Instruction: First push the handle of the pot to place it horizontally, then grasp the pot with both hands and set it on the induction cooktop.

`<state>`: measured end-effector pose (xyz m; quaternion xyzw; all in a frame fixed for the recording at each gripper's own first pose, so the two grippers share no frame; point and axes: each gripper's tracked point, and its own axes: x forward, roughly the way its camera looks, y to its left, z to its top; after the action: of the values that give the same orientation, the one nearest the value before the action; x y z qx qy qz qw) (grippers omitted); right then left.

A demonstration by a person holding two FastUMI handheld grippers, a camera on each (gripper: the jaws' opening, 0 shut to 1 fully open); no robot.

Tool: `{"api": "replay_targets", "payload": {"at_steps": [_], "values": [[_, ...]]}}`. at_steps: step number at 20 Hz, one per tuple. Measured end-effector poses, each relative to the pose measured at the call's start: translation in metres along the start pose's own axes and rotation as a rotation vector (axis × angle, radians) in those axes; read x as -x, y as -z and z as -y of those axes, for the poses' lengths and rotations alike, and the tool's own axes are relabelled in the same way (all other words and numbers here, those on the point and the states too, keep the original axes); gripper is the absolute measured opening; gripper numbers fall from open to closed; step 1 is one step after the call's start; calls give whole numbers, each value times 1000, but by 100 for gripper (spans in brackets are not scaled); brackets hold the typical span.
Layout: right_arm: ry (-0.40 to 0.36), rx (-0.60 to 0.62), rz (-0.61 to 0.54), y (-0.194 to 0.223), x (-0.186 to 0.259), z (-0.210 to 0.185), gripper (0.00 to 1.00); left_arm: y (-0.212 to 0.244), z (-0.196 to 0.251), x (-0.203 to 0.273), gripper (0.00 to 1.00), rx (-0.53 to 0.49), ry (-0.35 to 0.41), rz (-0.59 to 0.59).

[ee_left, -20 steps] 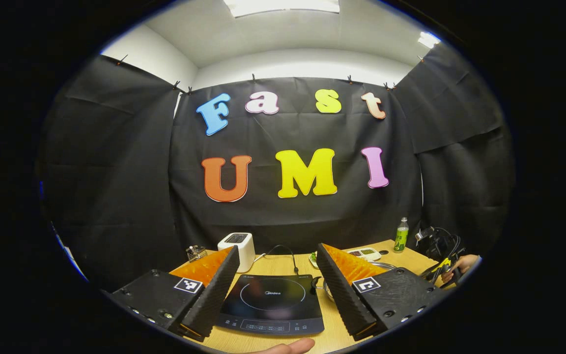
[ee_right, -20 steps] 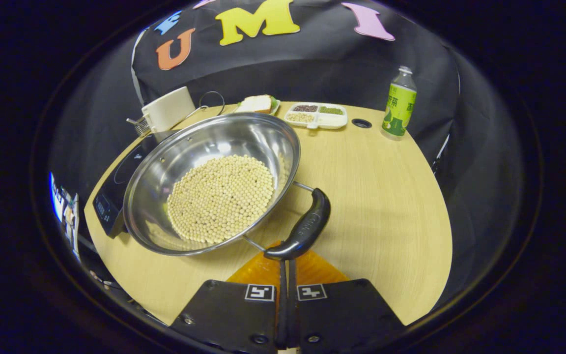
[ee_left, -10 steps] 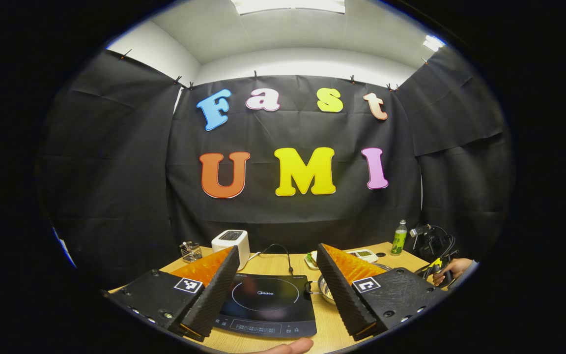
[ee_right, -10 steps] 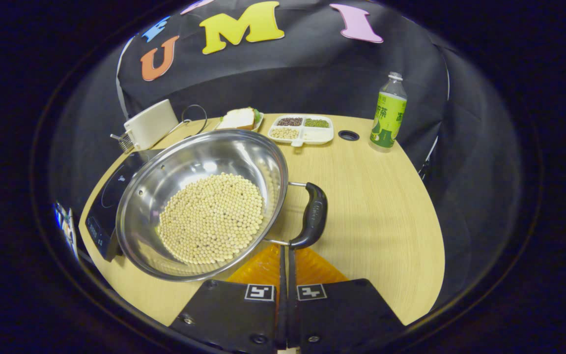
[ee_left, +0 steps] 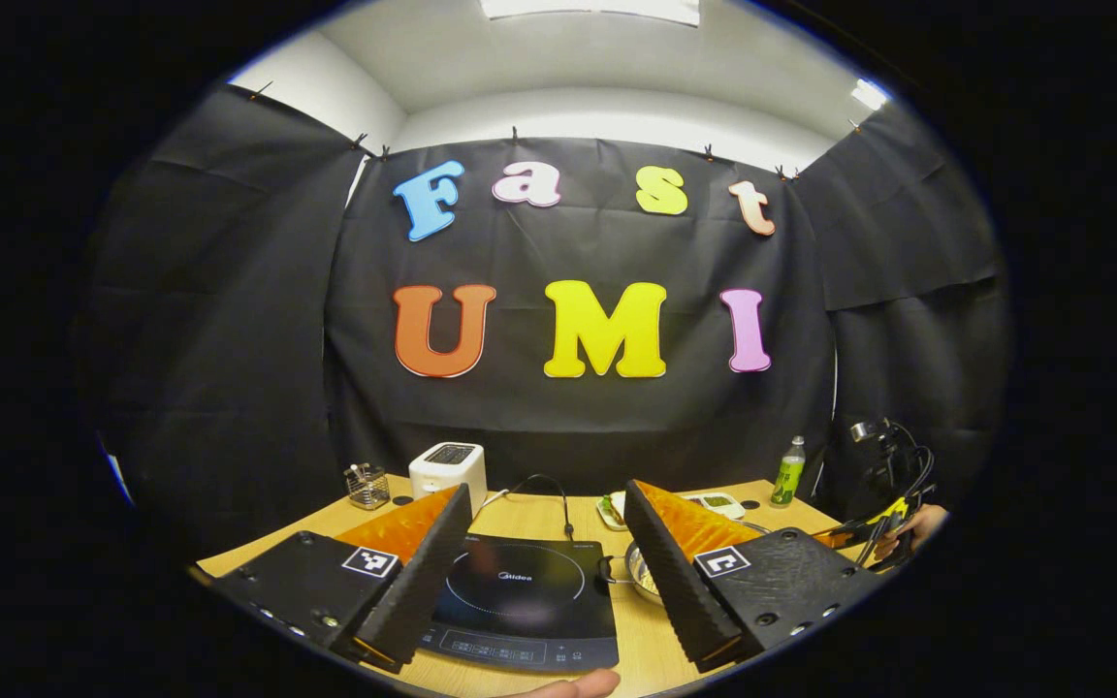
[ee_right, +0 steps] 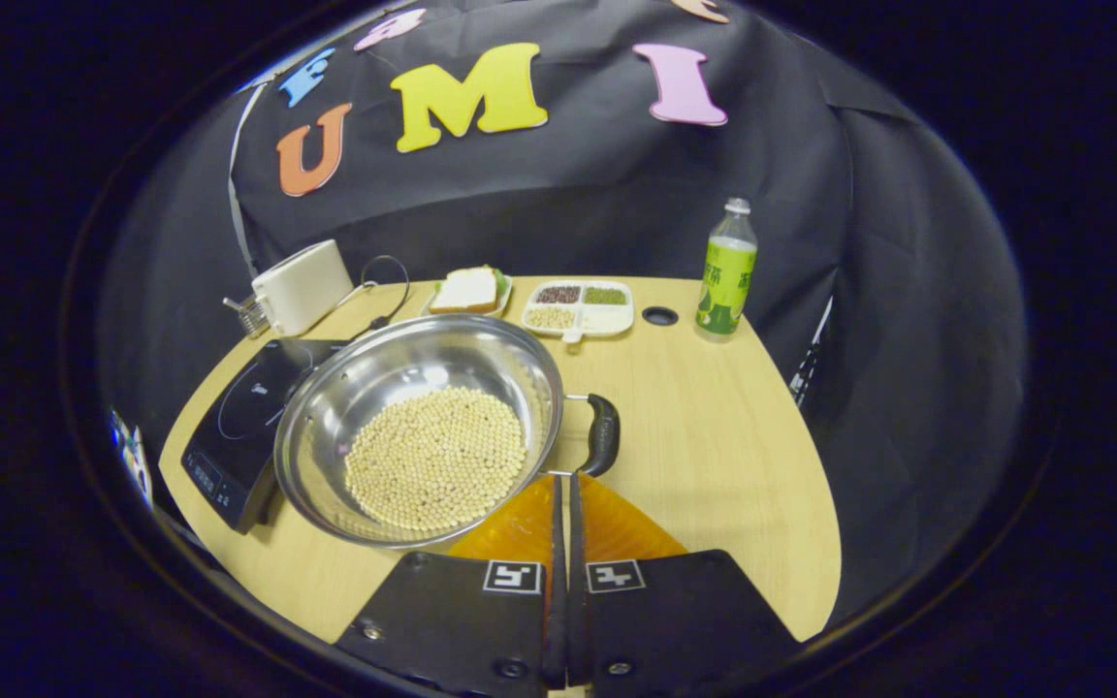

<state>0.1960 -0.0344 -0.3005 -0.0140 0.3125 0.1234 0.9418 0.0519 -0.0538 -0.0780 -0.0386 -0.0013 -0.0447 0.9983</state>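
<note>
the right gripper (ee_right: 563,485) has drawn back from the pot (ee_right: 423,431), its fingers pressed together on nothing, tips seemingly just at the handle (ee_right: 603,434). the pot of beans (ee_right: 437,456) sits mid-tabletop beside the induction cooktop (ee_right: 239,431), near the table's (ee_right: 714,456) left edge. the left gripper (ee_left: 544,572) hangs wide apart above the cooktop.

In the right gripper view, the pot (ee_right: 423,427) sits on the counter (ee_right: 714,465), beans (ee_right: 437,456) in it, its handle (ee_right: 603,433) to the right. The cooktop (ee_right: 234,431) lies left of it; toaster (ee_right: 302,286), sandwich (ee_right: 466,289), tray (ee_right: 580,305) and bottle (ee_right: 726,271) stand behind.
</note>
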Motion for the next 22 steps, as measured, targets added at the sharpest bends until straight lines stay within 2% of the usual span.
{"api": "replay_targets", "payload": {"at_steps": [3, 5, 6, 8, 10, 12, 14, 19, 22], "values": [[29, -27, 64, -14, 18, 7, 7, 17, 1, -17, 95, 9, 1, -43], [30, -38, 83, -20, 30, 6, 14, 33, 10, -34, 94, 16, 24, -88], [33, -46, 94, -24, 33, 8, 31, 41, 14, -41, 94, 18, 39, -113], [24, -46, 99, -25, 39, 7, 52, 59, 23, -58, 94, 28, 59, -157], [19, -47, 105, -30, 40, 9, 67, 84, 32, -74, 94, 29, 79, -225], [19, -48, 106, -31, 36, 12, 78, 104, 38, -87, 94, 32, 84, -274], [24, -52, 94, -32, 28, 17, 81, 123, 44, -100, 94, 36, 88, -325], [8, -71, 70, -41, 9, 24, 81, 172, 60, -134, 94, 33, 109, -476], [-8, -85, 53, -43, 1, 24, 81, 202, 62, -146, 94, 23, 89, -597]]}}
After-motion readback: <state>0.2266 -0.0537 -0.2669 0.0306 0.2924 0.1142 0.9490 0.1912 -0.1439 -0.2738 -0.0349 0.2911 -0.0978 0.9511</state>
